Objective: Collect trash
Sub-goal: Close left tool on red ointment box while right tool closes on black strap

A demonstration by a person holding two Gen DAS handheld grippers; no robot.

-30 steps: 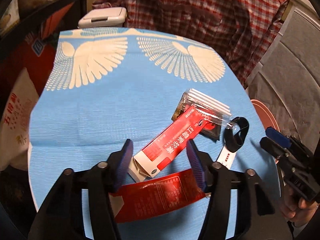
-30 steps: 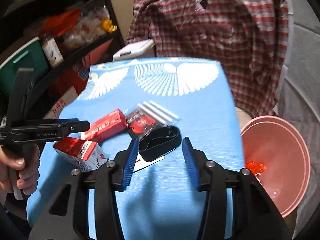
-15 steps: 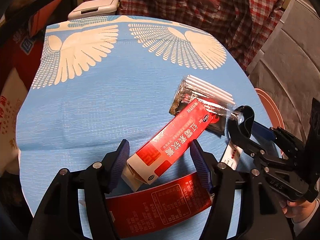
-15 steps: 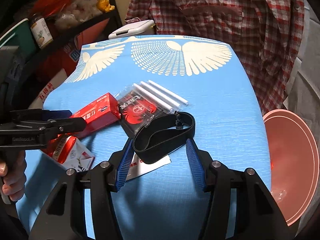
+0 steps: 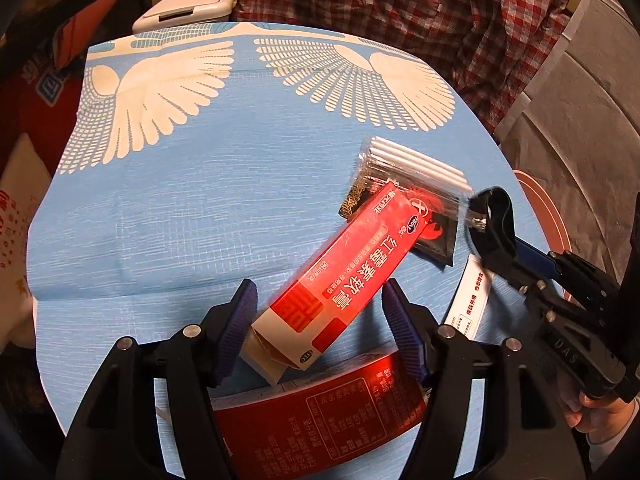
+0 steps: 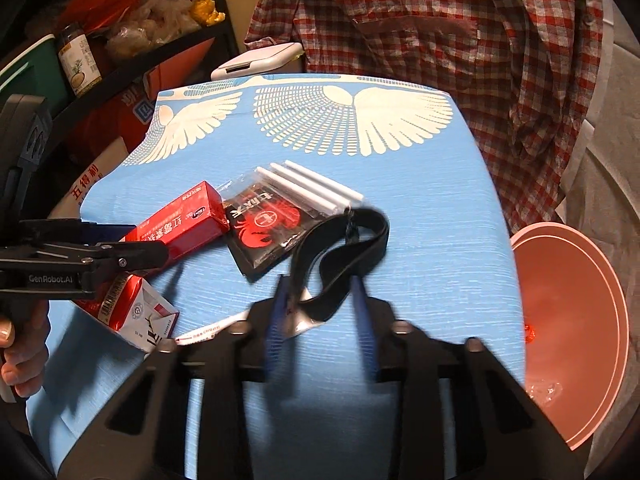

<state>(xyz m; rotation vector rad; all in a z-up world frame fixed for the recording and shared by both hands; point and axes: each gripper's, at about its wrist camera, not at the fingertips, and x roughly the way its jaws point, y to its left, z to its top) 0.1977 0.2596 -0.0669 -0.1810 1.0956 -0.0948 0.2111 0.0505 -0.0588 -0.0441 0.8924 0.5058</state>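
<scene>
Your left gripper [image 5: 318, 326], jaws apart, straddles the red carton [image 5: 344, 288] for pickup. Your right gripper [image 6: 320, 316] brackets the black strap [image 6: 340, 256]; motion blur hides whether it has clamped. The pink bin [image 6: 576, 308] sits right of it, ready for drops.

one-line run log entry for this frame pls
task: collect trash | left gripper: open, straddling red box | right gripper: closing around black strap, grip unclear | pink bin: right of table

Carton [image 5: 344, 284] lies on packet [image 5: 408, 196], strap [image 6: 340, 256] right of both.
</scene>
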